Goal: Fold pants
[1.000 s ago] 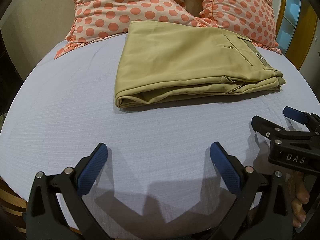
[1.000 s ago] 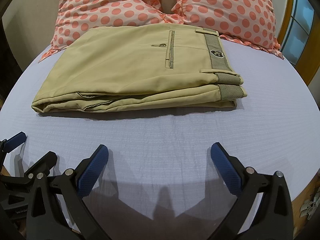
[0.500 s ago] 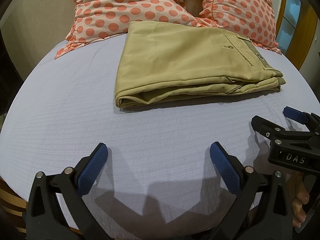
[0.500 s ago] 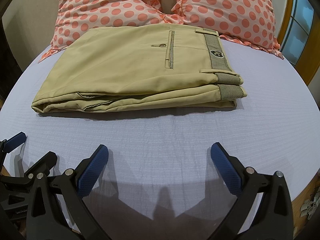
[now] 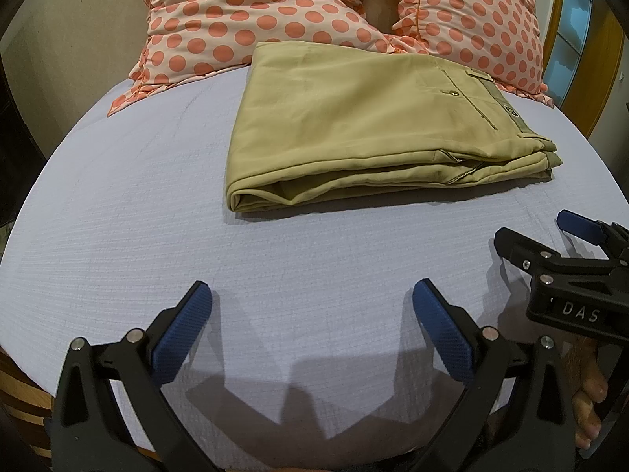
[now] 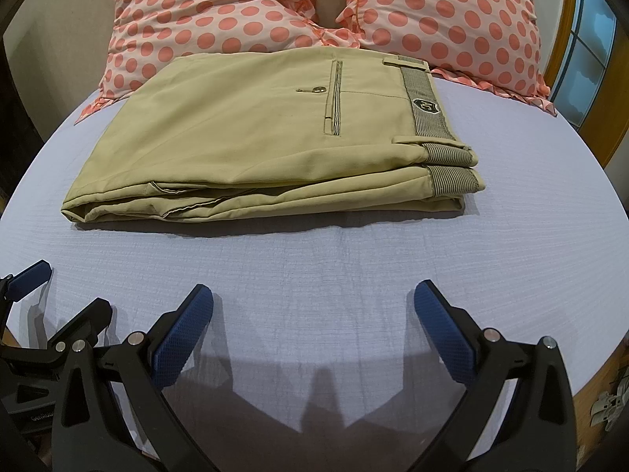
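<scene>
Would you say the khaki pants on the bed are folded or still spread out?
Folded: the pants lie as a compact stack of layers, waistband on top at one end, both claws apart from them.

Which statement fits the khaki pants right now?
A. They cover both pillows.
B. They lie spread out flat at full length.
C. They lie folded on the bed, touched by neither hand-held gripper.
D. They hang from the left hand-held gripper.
C: the pants lie folded in layers on the bed, while the left hand-held gripper and the right hand-held gripper are open, short of them.

The khaki pants (image 6: 271, 133) lie folded in a flat, layered rectangle on the lilac bed sheet (image 6: 314, 267), far edge touching the dotted pillows (image 6: 275, 4). The striped waistband (image 6: 426, 98) is at the right, back pocket facing up.
</scene>
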A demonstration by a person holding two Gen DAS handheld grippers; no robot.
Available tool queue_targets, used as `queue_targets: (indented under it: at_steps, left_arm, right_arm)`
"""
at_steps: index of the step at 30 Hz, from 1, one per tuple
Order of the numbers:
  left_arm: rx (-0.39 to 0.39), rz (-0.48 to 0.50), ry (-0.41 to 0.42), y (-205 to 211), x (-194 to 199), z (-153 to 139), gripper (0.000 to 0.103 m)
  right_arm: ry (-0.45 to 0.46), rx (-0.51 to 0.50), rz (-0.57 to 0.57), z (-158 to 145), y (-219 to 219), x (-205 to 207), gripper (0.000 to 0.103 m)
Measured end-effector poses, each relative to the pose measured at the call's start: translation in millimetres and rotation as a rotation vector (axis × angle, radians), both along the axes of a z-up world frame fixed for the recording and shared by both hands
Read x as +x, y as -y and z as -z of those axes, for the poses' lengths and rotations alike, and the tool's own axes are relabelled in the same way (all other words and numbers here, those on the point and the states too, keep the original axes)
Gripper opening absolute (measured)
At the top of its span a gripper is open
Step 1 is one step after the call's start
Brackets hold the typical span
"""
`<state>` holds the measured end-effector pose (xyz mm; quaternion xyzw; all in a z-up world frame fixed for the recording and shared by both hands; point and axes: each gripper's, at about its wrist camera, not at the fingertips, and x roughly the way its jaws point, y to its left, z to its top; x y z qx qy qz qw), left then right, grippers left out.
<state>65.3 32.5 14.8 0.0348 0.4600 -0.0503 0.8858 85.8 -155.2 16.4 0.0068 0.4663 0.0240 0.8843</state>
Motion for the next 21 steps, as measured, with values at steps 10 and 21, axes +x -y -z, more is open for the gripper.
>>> queue_targets:
  at_steps: [10, 21]
  left_arm:
    - [0.001, 0.001, -0.004, 0.2, 0.6, -0.2, 0.101]
    - [0.005, 0.004, -0.023, 1.5, 2.7, -0.8, 0.101]
  right_arm:
    - [0.000, 0.000, 0.000, 0.1, 0.1, -0.1, 0.102]
    - [0.000, 0.000, 0.001, 0.1, 0.1, -0.1, 0.102]
